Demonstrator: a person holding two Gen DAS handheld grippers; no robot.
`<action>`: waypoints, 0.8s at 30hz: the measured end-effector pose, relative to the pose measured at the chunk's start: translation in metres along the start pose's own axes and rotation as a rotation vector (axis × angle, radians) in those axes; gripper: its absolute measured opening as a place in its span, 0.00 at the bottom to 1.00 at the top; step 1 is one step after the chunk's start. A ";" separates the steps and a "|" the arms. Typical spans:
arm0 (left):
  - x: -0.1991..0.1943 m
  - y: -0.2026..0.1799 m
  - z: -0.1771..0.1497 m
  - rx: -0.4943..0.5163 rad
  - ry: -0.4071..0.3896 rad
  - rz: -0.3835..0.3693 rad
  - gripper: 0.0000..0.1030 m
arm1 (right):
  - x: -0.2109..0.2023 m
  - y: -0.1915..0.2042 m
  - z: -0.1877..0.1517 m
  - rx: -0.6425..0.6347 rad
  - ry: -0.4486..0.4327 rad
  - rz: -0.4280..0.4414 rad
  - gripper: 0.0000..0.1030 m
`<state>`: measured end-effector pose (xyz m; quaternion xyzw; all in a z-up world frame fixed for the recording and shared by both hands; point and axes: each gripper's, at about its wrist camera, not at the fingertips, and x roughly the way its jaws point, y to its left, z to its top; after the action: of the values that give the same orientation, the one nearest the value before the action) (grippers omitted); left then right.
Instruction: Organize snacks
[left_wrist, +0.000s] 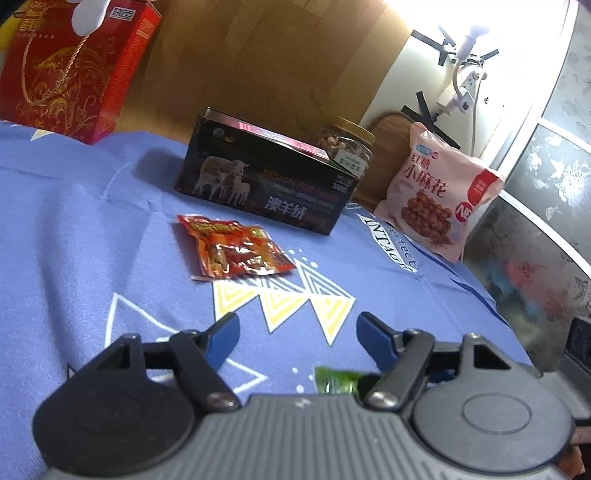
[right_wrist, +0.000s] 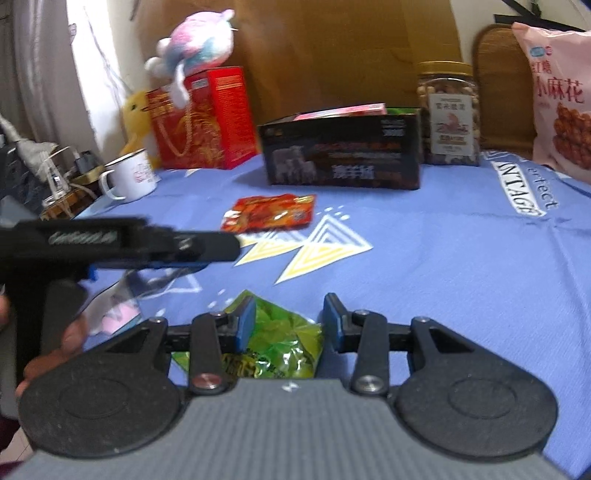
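1. The right gripper (right_wrist: 289, 319) hung low over the blue printed cloth covering the surface (right_wrist: 461, 258), its blue-padded jaws apart with the crinkled green foil snack packet (right_wrist: 284, 338) lying between them, not yet pinched.
2. The left gripper (left_wrist: 297, 332) stood with its jaws wide and nothing between them, above the cloth; the same green packet showed just beneath its right finger.
3. The step in hand looked like the pickup of the green packet. To do it well, the right jaws should drop until the pads flank the puffed middle of the packet, then close gently, since slick foil can slide or crumple out.
4. The flat red glossy snack sachet (left_wrist: 236, 247) lay further out on the cloth, near the open black cardboard box with a sheep picture (left_wrist: 266, 181), which seemed the likely place for loose snacks.
5. Behind the box stood a clear ribbed plastic jar of nuts with a gold lid (right_wrist: 448, 114), rigid and upright.
6. A soft, pillowy pink bag of fried twists (left_wrist: 439, 195) leaned at the far right edge; a stiff red gift box with gold cord (left_wrist: 70, 70) stood at the far left.
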<state>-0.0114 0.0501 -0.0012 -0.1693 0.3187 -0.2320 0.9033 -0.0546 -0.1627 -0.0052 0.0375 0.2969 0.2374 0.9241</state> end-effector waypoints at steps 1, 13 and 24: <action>0.000 0.000 0.000 -0.002 0.000 0.000 0.69 | -0.002 0.001 -0.002 -0.003 0.000 0.009 0.42; -0.004 0.014 0.003 -0.100 0.012 -0.078 0.69 | -0.052 -0.046 -0.019 0.374 -0.055 0.102 0.43; -0.021 -0.018 -0.021 -0.079 0.119 -0.043 0.60 | -0.044 -0.034 -0.029 0.384 0.033 0.185 0.42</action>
<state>-0.0455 0.0428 0.0023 -0.1975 0.3770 -0.2482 0.8702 -0.0885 -0.2155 -0.0130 0.2360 0.3472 0.2607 0.8694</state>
